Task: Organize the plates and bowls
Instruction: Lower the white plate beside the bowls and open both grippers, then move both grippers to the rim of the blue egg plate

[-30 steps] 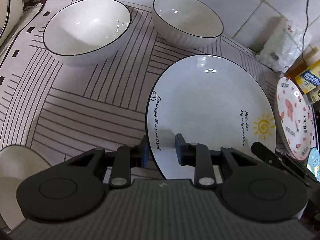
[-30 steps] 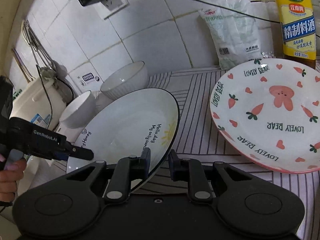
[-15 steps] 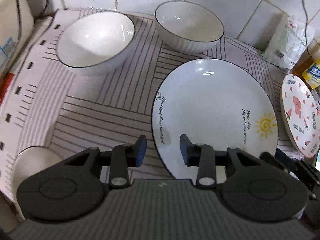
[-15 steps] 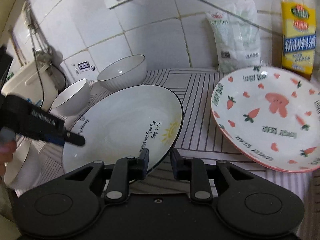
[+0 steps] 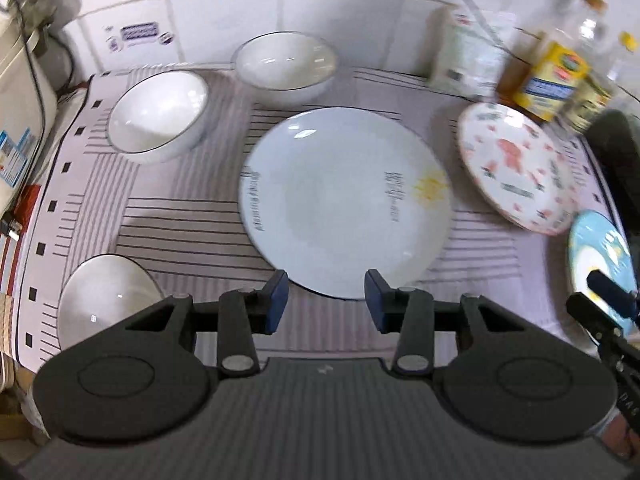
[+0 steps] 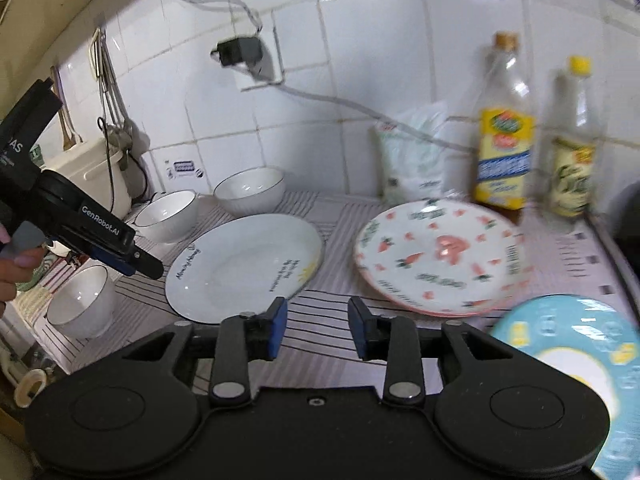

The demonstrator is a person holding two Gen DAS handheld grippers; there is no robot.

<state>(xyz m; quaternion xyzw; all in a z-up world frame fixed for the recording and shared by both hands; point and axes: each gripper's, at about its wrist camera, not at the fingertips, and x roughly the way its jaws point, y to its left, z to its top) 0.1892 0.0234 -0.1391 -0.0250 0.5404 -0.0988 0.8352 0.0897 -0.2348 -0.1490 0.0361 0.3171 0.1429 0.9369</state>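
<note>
Nearest in both views are the grippers. The left gripper (image 5: 325, 300) has its jaws apart with nothing between them; they have just been opening. The right gripper (image 6: 317, 328) is the same: jaws apart, just opened, only striped mat (image 5: 192, 216) showing in the gap.

Just beyond the left fingertips lies the white plate (image 5: 346, 200), flat on the mat in the middle. Its near rim sits close to the gap between the pads but touches neither. From the right wrist the same plate (image 6: 244, 268) is ahead and left of the fingers, clear of them.

It looks released and set down, so the step in hand is likely backing off and choosing the next piece. To do that well, lift clear before turning so no pad clips the rim.

At near right is a blue plate (image 6: 576, 364), right of the right fingers. Further right of centre is the carrot plate (image 6: 440, 256), with one edge seemingly raised. One bowl (image 5: 104, 300) sits near left, and two bowls (image 5: 160, 116) (image 5: 286, 64) stand far left by the wall. Bottles (image 6: 504, 152) stand at far right.
</note>
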